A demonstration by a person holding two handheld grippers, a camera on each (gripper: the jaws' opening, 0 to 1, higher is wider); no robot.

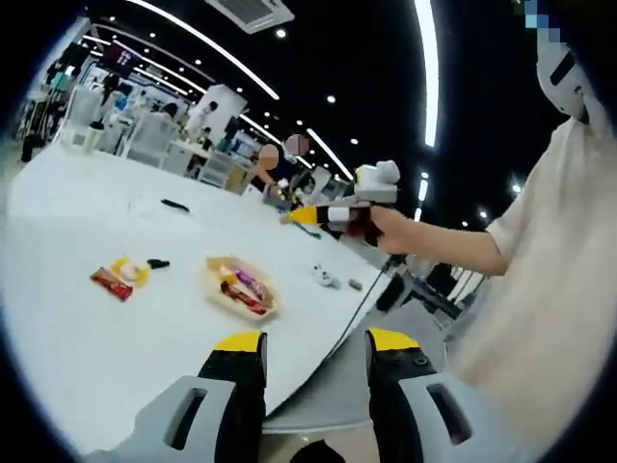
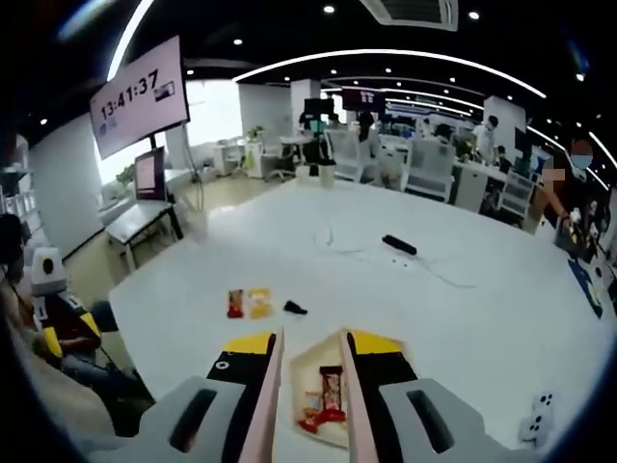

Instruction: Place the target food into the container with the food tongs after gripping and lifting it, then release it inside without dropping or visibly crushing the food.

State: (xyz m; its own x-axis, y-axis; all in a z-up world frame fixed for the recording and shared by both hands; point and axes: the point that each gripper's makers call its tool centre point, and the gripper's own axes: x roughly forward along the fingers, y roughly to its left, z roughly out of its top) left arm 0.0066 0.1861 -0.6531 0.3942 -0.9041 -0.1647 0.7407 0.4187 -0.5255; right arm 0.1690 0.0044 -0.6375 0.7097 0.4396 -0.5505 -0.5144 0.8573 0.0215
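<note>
A shallow cream container [image 1: 224,294] [image 2: 301,371] on the white table holds several wrapped snacks. To its left lie a red snack packet [image 1: 111,283] [image 2: 234,303] and a yellow one [image 1: 128,269] [image 2: 260,302]. Pale pink food tongs [image 2: 269,391] run along the insides of my right gripper [image 2: 310,343], which grips them. The tongs' arms are spread, and the container sits between them and below. My left gripper [image 1: 316,341] hangs open over the table's near edge, with nothing in it. A person's hand holds the right gripper [image 1: 347,207] up in the left gripper view.
A small black object [image 1: 157,262] [image 2: 294,309] lies beside the packets. A black remote [image 2: 399,245] and a cable lie farther out on the table [image 2: 463,318], and small white items [image 2: 538,415] sit at its right. The person in a white shirt [image 1: 549,309] stands at the table edge.
</note>
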